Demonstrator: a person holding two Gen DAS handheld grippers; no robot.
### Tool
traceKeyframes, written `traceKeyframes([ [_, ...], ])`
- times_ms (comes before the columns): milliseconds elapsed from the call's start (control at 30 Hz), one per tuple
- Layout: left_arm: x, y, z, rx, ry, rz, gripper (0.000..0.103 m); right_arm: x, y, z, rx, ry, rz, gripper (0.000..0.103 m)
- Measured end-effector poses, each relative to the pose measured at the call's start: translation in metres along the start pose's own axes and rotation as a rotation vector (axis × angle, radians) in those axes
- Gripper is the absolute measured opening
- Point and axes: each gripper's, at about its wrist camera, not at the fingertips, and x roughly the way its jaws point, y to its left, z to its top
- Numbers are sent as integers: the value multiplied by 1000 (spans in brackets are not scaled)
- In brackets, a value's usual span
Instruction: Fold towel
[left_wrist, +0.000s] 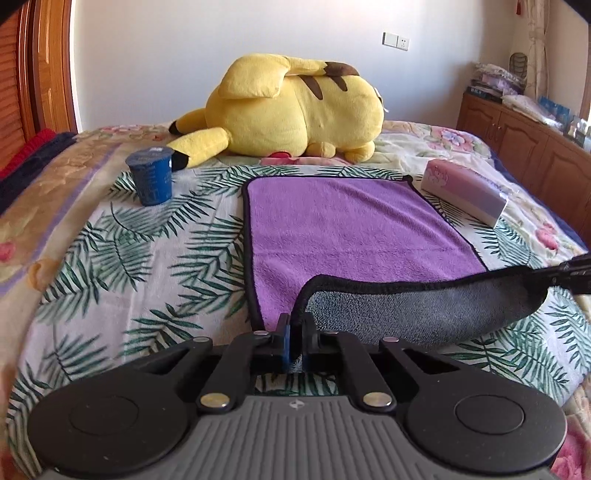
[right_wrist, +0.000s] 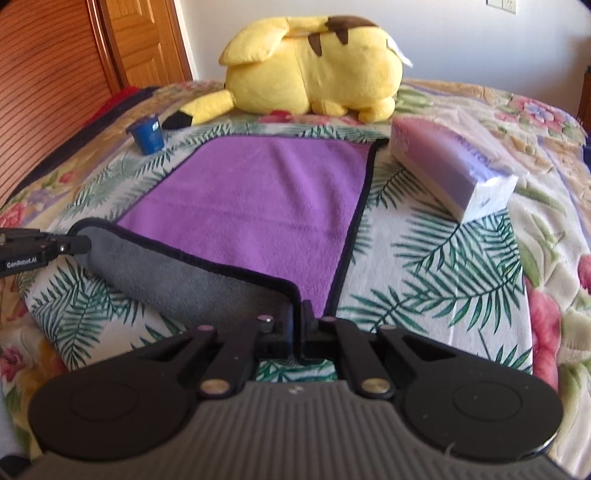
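Note:
A purple towel (left_wrist: 343, 225) with a black hem and a grey underside lies flat on the bed; it also shows in the right wrist view (right_wrist: 258, 199). Its near edge is lifted and curled over, grey side (left_wrist: 424, 306) showing. My left gripper (left_wrist: 295, 332) is shut on the towel's near left corner. My right gripper (right_wrist: 299, 317) is shut on the near right corner. Each gripper shows at the edge of the other's view, the right one (left_wrist: 569, 275) and the left one (right_wrist: 55, 247), holding the hem stretched between them.
A yellow plush toy (left_wrist: 291, 107) lies beyond the towel. A blue cup (left_wrist: 151, 177) stands to the towel's far left. A pink tissue pack (left_wrist: 465, 192) lies at its far right. A wooden cabinet (left_wrist: 524, 136) stands right of the bed.

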Motion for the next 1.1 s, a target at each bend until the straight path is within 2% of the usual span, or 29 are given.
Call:
traceKeyframes([
  [333,-15,-4,13,20,-57,-6,0,-9,4,9,-24,-100,7,4],
  [600,-14,-6,21,33,-83,-2,0,-10,6,15,-35,-136,15,4],
  [1100,-5,1,48,46,-121,-6,0,-9,6,35,-89,-237,-30,4],
])
